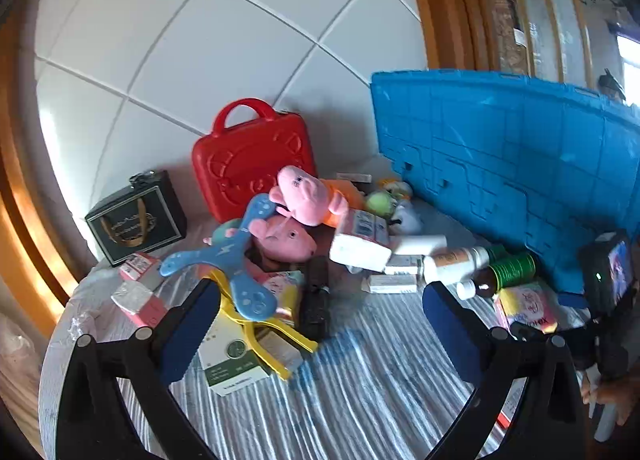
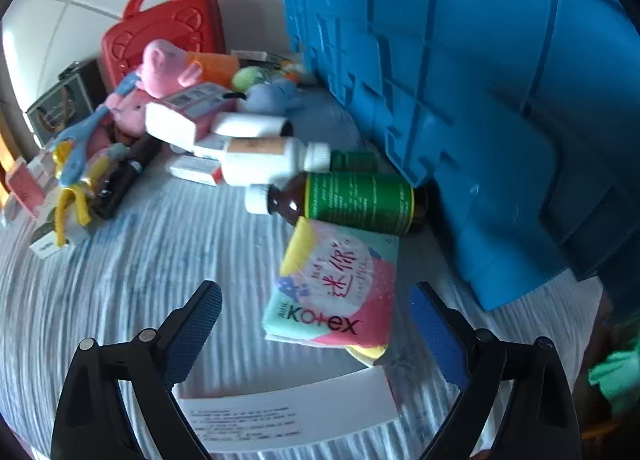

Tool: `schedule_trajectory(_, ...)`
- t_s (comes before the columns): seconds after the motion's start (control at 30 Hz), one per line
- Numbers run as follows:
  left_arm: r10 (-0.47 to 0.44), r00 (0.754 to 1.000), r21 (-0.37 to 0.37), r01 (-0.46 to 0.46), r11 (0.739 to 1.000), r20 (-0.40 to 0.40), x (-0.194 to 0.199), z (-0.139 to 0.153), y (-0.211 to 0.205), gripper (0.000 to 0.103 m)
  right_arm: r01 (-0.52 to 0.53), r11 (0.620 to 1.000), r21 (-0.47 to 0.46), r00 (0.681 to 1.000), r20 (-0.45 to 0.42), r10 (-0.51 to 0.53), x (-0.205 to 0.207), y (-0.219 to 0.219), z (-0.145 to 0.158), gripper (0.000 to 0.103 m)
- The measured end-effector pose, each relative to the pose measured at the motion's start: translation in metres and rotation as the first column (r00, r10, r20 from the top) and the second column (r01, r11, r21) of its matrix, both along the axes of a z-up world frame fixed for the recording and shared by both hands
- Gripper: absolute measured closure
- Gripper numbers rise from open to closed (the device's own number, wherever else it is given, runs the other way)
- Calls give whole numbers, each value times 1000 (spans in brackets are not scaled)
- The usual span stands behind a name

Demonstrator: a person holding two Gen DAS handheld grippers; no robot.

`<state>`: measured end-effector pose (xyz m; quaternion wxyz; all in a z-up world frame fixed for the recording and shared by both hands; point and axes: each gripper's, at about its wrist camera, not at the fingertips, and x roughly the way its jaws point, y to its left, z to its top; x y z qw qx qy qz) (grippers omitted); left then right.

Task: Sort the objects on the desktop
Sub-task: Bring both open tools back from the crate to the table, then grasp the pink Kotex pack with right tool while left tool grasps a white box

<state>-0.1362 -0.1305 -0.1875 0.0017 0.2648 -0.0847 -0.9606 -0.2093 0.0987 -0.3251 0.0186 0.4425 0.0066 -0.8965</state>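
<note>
Mixed objects lie piled on a striped cloth. My left gripper (image 1: pixel 320 324) is open above the cloth, with a black oblong object (image 1: pixel 316 300) and a yellow Y-shaped toy (image 1: pixel 264 328) just ahead of its fingers. Behind them lie a blue Y-shaped toy (image 1: pixel 236 260) and two pink pig plushes (image 1: pixel 308 196). My right gripper (image 2: pixel 316 336) is open, its fingers either side of a colourful Kotex pack (image 2: pixel 336 292) without touching it. A brown bottle with a green label (image 2: pixel 356 198) and a white bottle (image 2: pixel 264 162) lie beyond the pack.
A big blue crate (image 1: pixel 512 172) stands on the right against the tiled wall. A red carry case (image 1: pixel 252 156) and a black gift box (image 1: pixel 136 220) stand at the back left. Several small medicine boxes (image 1: pixel 140 300) lie about. A white box (image 2: pixel 288 412) lies under my right gripper.
</note>
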Motion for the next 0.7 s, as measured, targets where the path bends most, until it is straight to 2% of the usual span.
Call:
schedule_trajectory(0.13, -111, 989, -6, 112, 994, 98, -5, -41, 25, 0, 38, 998, -40, 999, 0, -38, -14, 9, -16, 9)
schedule_trajectory(0.17, -136, 983, 7, 137, 991, 119, -6, -52, 31, 0, 36, 999, -24, 999, 7, -36, -21, 9, -20, 13)
schedule_trajectory(0.2, -162, 978, 25, 160, 987, 134, -7, -60, 34, 0, 34, 999, -12, 999, 29, -33, -26, 7, -25, 27)
schedule_trajectory(0.23, -203, 966, 42, 199, 979, 158, -8, -71, 42, 0, 29, 1000, -5, 998, 53, -29, -30, 7, -30, 33)
schedule_trajectory(0.27, -234, 957, 44, 229, 972, 171, -8, -80, 48, 0, 11, 1000, -12, 997, 72, -10, -33, 7, -34, 33)
schedule_trajectory(0.3, -296, 937, 61, 290, 955, 186, -8, -88, 56, 0, -6, 1000, -1, 998, 68, 6, -33, 5, -34, 35)
schedule_trajectory(0.37, -428, 880, 81, 420, 904, 207, -8, -107, 78, 0, -57, 998, 9, 996, 73, 56, -30, 2, -31, 36)
schedule_trajectory(0.5, -620, 739, 126, 611, 782, 264, -9, -137, 119, 0, -98, 995, 13, 992, 83, 97, -22, 10, -31, 36)
schedule_trajectory(0.63, -712, 638, 144, 707, 692, 293, -7, -159, 151, 0, -98, 995, 12, 991, 93, 97, -21, 21, -31, 36)
schedule_trajectory(0.7, -741, 598, 139, 742, 656, 305, -6, -169, 165, 0, -109, 994, 25, 990, 89, 106, -19, 23, -29, 36)
